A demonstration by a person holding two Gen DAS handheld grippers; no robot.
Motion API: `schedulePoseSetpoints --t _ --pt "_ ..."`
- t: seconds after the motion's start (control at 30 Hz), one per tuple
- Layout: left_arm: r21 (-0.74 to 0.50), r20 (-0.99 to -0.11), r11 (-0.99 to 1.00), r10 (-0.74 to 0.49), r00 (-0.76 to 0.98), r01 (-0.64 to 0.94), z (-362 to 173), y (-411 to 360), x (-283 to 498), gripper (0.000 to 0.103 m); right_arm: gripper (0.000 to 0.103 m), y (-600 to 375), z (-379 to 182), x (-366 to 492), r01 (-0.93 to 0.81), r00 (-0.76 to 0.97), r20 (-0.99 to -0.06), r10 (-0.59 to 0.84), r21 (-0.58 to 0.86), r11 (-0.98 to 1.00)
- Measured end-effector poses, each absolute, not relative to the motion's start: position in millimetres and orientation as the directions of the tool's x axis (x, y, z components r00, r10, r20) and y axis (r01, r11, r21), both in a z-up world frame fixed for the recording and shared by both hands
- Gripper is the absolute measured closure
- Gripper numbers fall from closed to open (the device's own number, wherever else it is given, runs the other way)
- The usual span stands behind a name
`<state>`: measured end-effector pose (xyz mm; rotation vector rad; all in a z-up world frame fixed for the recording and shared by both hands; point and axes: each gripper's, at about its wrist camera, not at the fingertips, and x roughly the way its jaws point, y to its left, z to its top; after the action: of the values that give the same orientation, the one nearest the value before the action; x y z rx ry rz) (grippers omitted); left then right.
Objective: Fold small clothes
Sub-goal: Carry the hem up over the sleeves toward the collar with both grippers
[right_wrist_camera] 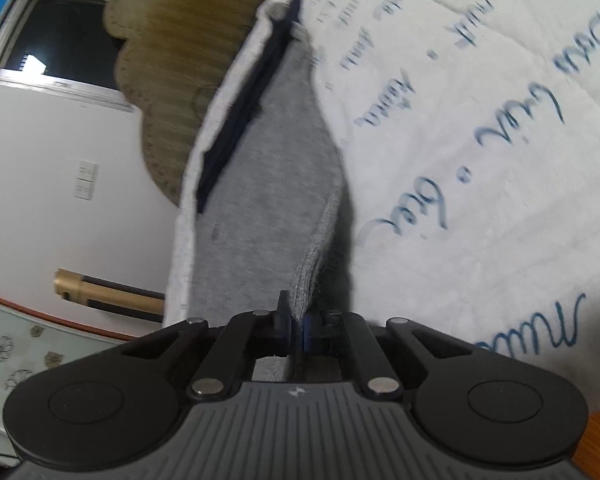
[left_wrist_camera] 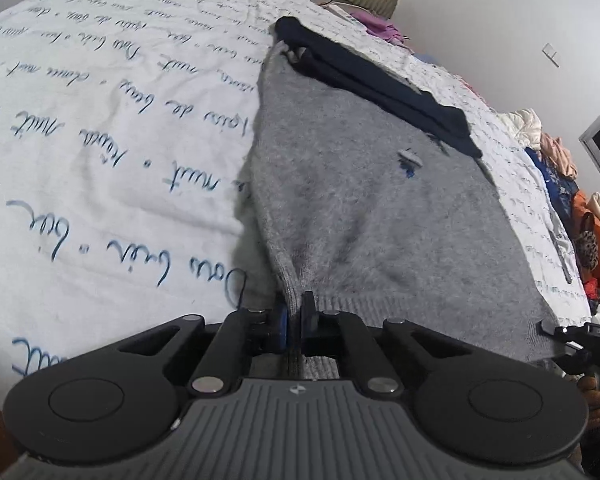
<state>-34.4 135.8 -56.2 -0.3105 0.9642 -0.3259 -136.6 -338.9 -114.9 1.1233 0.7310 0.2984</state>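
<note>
right wrist view is pretty smeared, so the script on the white blanket (right_wrist_camera: 480, 128) can't be read there. The grey sweater's (left_wrist_camera: 364, 208) ribbed hem disappears between the left gripper (left_wrist_camera: 295, 320) pads, and its far edge sits under the navy garment (left_wrist_camera: 380, 80). The clothes pile (left_wrist_camera: 572, 184) runs off the right edge, too jumbled to sort out
</note>
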Motion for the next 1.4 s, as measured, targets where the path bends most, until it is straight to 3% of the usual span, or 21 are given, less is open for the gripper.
schedulePoseSetpoints --t 0.3,0.7,1.1,1.4 --pt "-0.487 -0.624 0.847 -0.508 0.594 0.212 -8.7 138.9 1.9 0.098 0.099 -357.6 -62.6 -109.1 -0.005 0.788 -0.273 0.552 0.894 0.449" --pt "-0.41 -0.536 0.875 -0.461 0.707 0.259 23.6 106.8 127.3 0.098 0.098 -383.6 -17.0 30.2 -0.098 0.829 -0.257 0.496 0.807 0.582" --pt "-0.37 -0.515 0.901 -0.403 0.756 0.228 24.8 85.3 259.4 0.098 0.098 -413.5 -12.5 179.4 -0.063 0.848 -0.299 0.438 0.764 0.643" --pt "-0.381 -0.587 0.912 -0.367 0.722 0.153 -7.2 73.4 335.5 0.098 0.098 -430.3 -50.7 247.2 0.046 0.83 -0.375 0.413 0.783 0.62"
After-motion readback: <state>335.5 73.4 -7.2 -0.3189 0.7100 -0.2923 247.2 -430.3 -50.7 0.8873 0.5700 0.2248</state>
